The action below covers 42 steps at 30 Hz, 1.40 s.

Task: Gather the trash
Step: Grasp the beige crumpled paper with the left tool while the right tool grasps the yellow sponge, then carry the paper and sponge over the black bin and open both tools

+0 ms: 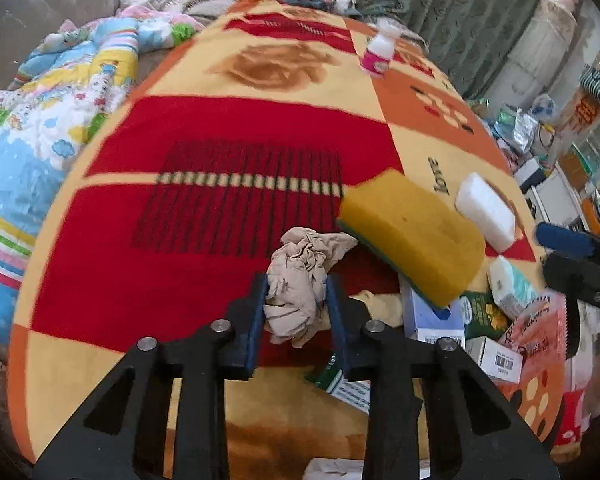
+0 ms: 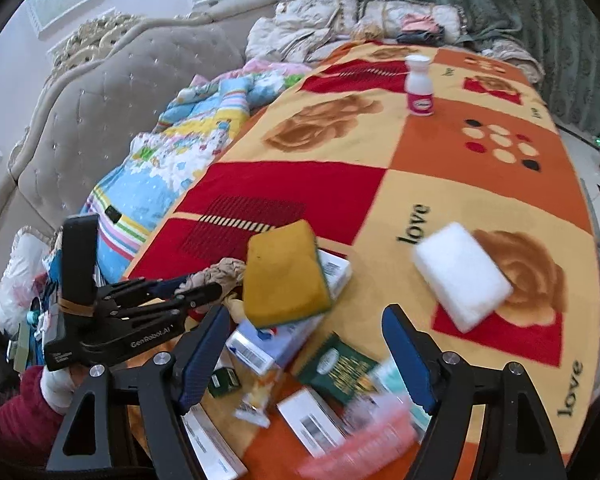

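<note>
My left gripper (image 1: 297, 292) is shut on a crumpled beige paper wad (image 1: 300, 280) and holds it just above the patterned blanket (image 1: 204, 120). The wad also shows in the right wrist view (image 2: 220, 272), between the left gripper's fingers (image 2: 198, 292). My right gripper (image 2: 304, 356) is open and empty, above a pile of small boxes and packets: a white barcode box (image 2: 312, 420), a green packet (image 2: 342, 368) and a pink wrapper (image 2: 368, 444). A yellow-green sponge (image 2: 284, 274) leans on a white box (image 2: 336, 272).
A white foam block (image 2: 462, 276) lies on the blanket to the right. A small white and pink bottle (image 2: 419, 86) stands at the far end. A colourful quilt (image 2: 172, 176) and a tufted headboard (image 2: 100, 112) are to the left. Curtains hang behind.
</note>
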Tool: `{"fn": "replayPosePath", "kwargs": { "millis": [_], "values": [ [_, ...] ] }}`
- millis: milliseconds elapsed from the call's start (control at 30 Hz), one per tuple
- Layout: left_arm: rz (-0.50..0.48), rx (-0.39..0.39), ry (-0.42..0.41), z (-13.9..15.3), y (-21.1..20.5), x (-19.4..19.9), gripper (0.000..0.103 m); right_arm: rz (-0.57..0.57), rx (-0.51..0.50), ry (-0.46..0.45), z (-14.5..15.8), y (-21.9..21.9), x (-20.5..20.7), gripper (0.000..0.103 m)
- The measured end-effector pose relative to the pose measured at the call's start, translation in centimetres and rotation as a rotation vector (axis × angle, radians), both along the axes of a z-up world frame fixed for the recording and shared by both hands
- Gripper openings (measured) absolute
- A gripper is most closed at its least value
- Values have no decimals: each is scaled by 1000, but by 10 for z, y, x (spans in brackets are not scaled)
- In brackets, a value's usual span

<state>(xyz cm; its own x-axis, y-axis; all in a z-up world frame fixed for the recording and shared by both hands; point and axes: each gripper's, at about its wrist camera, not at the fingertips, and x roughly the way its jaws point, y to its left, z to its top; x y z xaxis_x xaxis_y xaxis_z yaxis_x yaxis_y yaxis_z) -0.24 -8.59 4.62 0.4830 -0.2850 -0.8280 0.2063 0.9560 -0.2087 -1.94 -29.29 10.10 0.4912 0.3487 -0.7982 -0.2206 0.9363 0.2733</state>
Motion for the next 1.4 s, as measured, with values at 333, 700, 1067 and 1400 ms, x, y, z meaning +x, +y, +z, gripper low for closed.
{"fn": "replayPosePath", "kwargs": {
  "millis": [333, 700, 1067, 1400],
  "values": [
    [49, -15, -24, 15, 29, -9, 24, 87, -175, 82, -43, 55, 54, 77],
    [12, -52, -63, 35, 11, -24, 24, 79, -130, -21, -18, 45, 35, 61],
    [-69, -62, -124, 65, -42, -47, 24, -32, -46, -123, 27, -5, -21, 61],
    [-155, -63, -182, 93, -94, -68, 24, -132, -38, -158, 38, -61, -69, 61]
  ]
}}
